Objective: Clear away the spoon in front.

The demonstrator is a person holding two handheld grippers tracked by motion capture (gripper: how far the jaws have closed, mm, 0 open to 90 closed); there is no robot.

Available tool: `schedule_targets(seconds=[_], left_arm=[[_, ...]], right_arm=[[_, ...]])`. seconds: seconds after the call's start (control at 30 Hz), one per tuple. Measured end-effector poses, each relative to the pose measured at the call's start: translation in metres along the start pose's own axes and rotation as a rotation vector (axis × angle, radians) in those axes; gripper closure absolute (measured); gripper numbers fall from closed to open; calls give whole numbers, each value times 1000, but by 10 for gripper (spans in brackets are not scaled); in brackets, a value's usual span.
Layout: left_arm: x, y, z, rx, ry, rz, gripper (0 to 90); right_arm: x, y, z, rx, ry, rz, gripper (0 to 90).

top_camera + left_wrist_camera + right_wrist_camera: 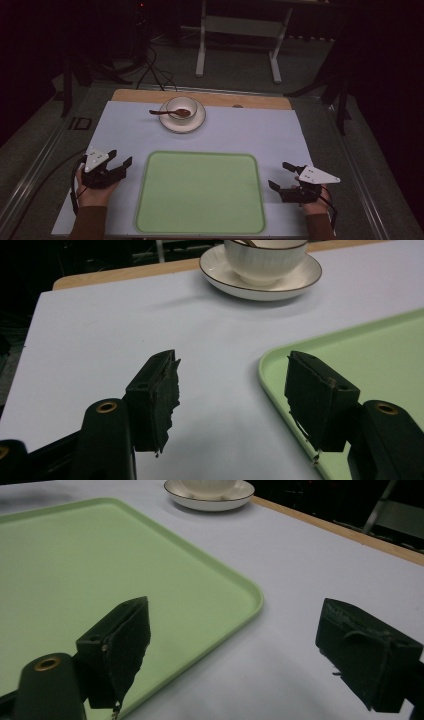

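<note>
Covering most of the table is a pale lilac-white sheet [125,135], with a strip of bare wood [210,98] showing along the far edge; beyond it the room is dark, with grey carpeted floor, a white metal frame stand [239,30] on two feet, black cables [152,70] trailing across the floor, and a small red light [141,4] at the top. No brand, label or writing can be read on anything. Counted: one green tray [200,192] lying flat on the near middle of the sheet, with nothing on it; one white saucer [182,120] near the far edge, well apart from the tray; one white bowl [181,107] standing on that saucer; one brown spoon [170,113] resting in the bowl with its handle sticking out to the left over the saucer's rim. The left gripper [120,161] sits just off the tray's left edge, jaws spread wide and holding nothing. The right gripper [281,176] sits just off the tray's right edge, jaws likewise spread apart and empty. Both are far from the bowl, each held in one hand, with brown sleeves at the bottom of the high view.
</note>
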State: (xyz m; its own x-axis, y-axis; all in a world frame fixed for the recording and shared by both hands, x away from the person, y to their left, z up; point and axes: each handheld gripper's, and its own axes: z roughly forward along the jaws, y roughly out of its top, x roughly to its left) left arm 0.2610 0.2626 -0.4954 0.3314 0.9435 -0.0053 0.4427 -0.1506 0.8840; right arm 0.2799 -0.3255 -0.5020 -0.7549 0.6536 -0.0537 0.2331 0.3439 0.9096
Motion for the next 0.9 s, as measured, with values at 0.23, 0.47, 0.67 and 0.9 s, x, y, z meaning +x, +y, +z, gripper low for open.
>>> schedule_targets(seconds=[0.23,0.47,0.67,0.9], left_arm=[[-2,1,0,5,-1,2,374],[-3,3,-1,-8,-11,-12,371],[-2,4,-1,-9,-9,-24,369],[-4,10,6,0,-33,-28,369]], right_arm=[[0,0,0,-4,2,0,141],[0,1,0,-11,0,1,141],[0,1,-1,-14,0,0,141],[0,1,-1,-13,-2,3,141]])
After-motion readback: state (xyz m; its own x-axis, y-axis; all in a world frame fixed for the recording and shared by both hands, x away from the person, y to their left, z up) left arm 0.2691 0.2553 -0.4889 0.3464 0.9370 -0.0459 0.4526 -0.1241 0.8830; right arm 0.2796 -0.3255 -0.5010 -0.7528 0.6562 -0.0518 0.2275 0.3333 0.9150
